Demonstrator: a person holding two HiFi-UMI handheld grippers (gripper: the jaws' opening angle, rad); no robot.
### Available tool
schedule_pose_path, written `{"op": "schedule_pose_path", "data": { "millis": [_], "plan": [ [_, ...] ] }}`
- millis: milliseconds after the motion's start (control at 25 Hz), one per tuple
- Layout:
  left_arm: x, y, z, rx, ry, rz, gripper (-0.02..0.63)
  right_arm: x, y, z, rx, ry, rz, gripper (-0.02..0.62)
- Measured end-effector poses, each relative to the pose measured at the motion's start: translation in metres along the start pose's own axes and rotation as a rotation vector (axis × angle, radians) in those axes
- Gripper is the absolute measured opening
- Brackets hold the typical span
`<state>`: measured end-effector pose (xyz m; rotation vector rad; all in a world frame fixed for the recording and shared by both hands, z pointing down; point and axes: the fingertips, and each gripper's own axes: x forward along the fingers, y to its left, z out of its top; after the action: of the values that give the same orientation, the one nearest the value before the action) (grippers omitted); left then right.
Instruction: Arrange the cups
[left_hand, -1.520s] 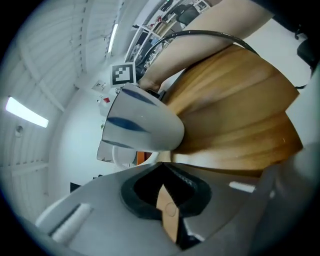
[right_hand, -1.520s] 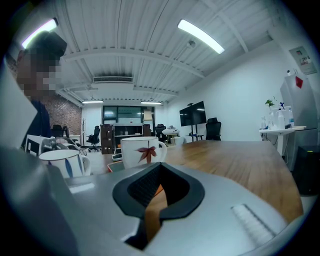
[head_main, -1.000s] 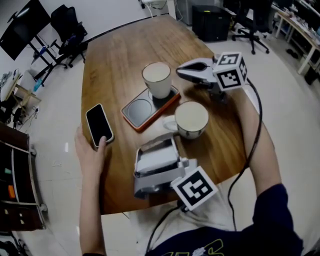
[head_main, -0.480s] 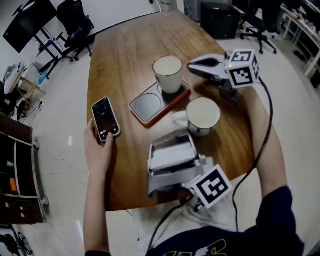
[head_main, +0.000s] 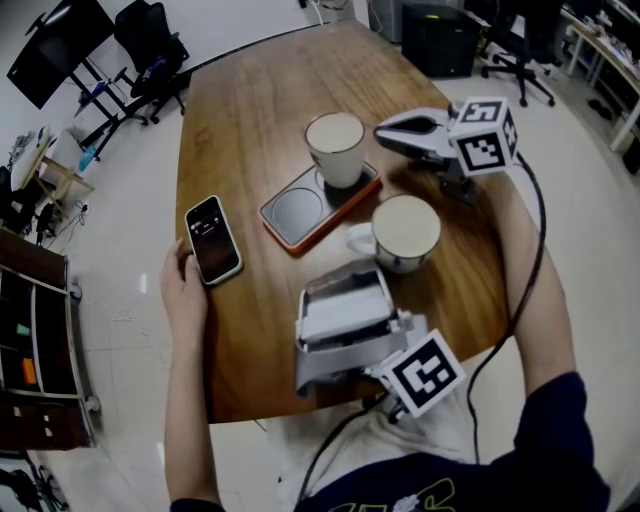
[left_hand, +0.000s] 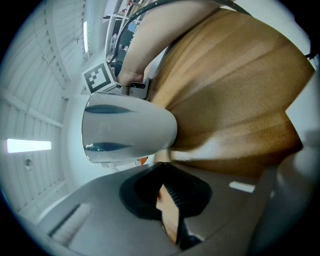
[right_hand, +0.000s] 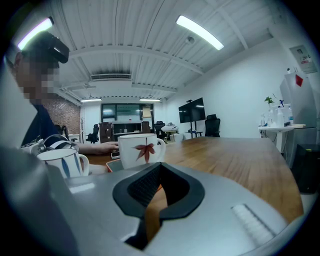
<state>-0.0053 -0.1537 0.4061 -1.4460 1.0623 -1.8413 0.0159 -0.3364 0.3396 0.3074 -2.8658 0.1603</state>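
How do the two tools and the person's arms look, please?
Both are light grey and wedge-shaped: the left tool and the right tool. Each carries a white cube with black square markers. Dark ridged pads line the jaws. A black cable runs from each toward the person. The right arm has a dark navy short sleeve; the forearms are bare.

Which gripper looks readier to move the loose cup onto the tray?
Right. The right gripper is in hand near the loose cup; the left gripper lies unheld on the table, that hand by the phone.
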Motion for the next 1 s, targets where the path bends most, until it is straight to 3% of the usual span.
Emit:
{"op": "schedule_pose_path", "data": {
  "millis": [1000],
  "plan": [
    [-0.0016, -0.0031, 0.0045, -0.003, -0.005, -0.012, 0.000, -0.0009, -0.0025, -0.0049, 0.014, 0.032, -0.004, 0.010]
  ]
}}
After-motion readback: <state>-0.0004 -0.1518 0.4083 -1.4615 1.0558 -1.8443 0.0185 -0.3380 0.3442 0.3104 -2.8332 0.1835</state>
